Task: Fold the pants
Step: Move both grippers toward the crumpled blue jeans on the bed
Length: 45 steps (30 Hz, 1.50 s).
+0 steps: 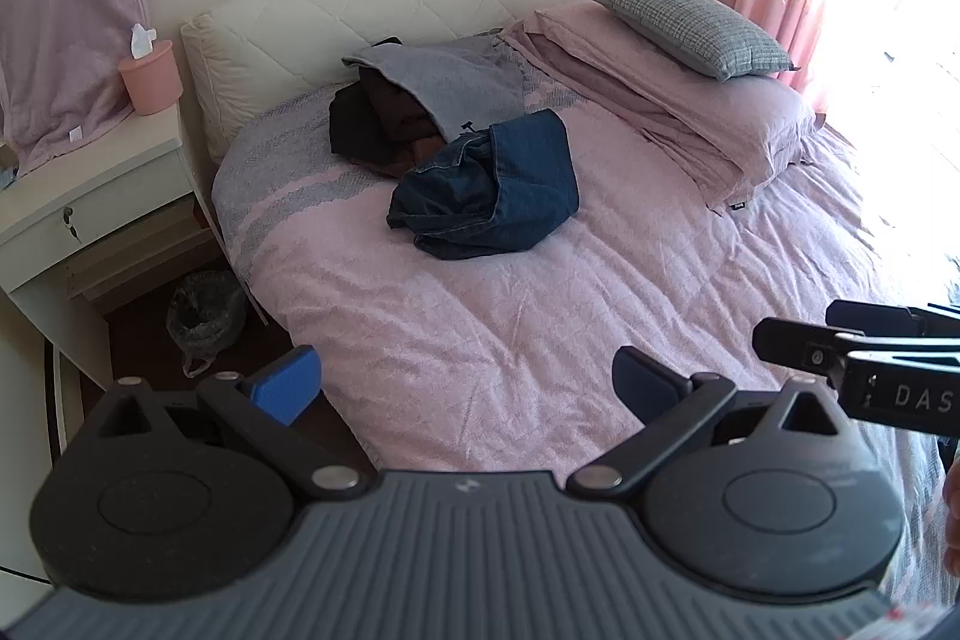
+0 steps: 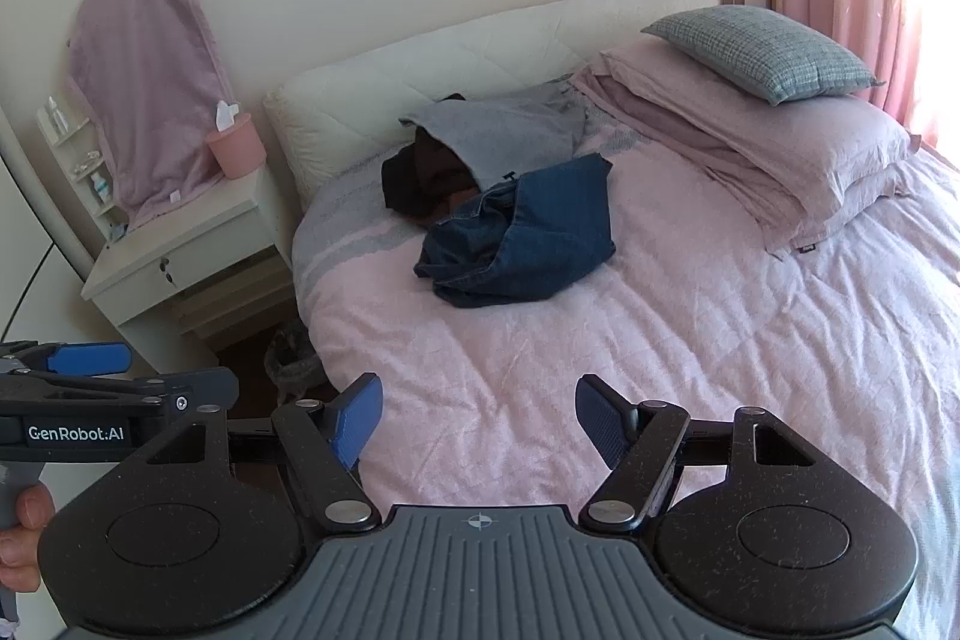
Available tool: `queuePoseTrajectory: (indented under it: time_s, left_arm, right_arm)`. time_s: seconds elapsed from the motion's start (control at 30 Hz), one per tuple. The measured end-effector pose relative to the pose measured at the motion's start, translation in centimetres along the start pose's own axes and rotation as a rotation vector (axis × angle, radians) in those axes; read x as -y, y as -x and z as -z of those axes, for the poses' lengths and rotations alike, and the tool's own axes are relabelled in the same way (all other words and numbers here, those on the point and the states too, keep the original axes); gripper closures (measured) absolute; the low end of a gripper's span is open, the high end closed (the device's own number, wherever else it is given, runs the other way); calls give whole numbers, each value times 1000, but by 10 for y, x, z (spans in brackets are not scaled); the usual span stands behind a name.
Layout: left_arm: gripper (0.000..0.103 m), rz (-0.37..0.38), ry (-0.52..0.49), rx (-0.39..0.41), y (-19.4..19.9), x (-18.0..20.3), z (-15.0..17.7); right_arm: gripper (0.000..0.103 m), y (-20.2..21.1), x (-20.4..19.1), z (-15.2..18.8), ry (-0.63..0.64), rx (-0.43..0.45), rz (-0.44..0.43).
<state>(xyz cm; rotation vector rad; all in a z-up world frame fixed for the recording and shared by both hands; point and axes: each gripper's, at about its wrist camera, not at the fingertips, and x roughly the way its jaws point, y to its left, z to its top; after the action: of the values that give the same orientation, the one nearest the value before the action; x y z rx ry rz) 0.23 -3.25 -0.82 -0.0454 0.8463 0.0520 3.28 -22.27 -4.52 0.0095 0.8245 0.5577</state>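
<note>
Both tools are hanging over the near end of the bed [image 1: 540,316], angled down at it, and neither has anything in it. Left tool [image 1: 465,382] has its blue pads spread wide with only bedspread showing between them. Right tool [image 2: 479,415] is the same deal, jaws apart and empty. You can catch a bit of a hand [image 2: 24,532] wrapped round the left one's handle in the right wrist view.

Using the headboard [image 1: 384,10] as the landmark: the pants here look like the dark blue jeans [image 1: 492,190], dumped in a crumpled heap a little way out from the headboard, toward the foot. Right behind them, closer to the headboard, there's a grey garment [image 1: 456,88] draped over some dark brown and black clothes [image 1: 378,124], and the jeans are touching that pile. Stacked pillows [image 1: 690,100] sit off to the window side of the headboard, and a nightstand [image 1: 90,196] with a pink tissue holder [image 1: 150,76] stands on the other side.

My guess on handling: denim is floppy but on the heavy, thick side, so it won't slide away and it'll drag some when lifted. Nothing fragile. I can't make out the waistband for sure in that heap. I'd grab a thick outer edge or hem with each tool, pull it clear of the other clothes, and shake it flat on the open bedspread first.
</note>
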Motion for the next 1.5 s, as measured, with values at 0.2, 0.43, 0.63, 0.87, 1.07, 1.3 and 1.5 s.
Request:
queuePoseTrajectory:
  time_s: [0.2, 0.43, 0.63, 0.87, 1.07, 1.3, 1.5]
  left_arm:
    - [1, -12, 3, -6, -2, 5, -2]
    - [1, -30, 18, -6, 0, 8, 1]
    - [1, -59, 33, -12, 2, 11, 5]
    - [1, -76, 51, -14, 4, 12, 8]
    - [1, -87, 59, -20, 0, 11, 6]
    - [1, -80, 56, -36, -15, 4, -1]
    - [1, -54, 39, -51, -41, -3, -16]
  right_arm:
    - [34, -2, 7, 1, 1, -8, -9]
    - [34, -1, 13, 1, 1, -9, -24]
    - [34, -2, 17, 5, -1, -15, -43]
    - [34, -4, 20, 6, 2, -20, -56]
    - [34, -8, 20, 4, -4, -19, -59]
    - [35, -21, 22, -1, -21, -37, -45]
    - [34, -40, 25, -12, -46, -40, -22]
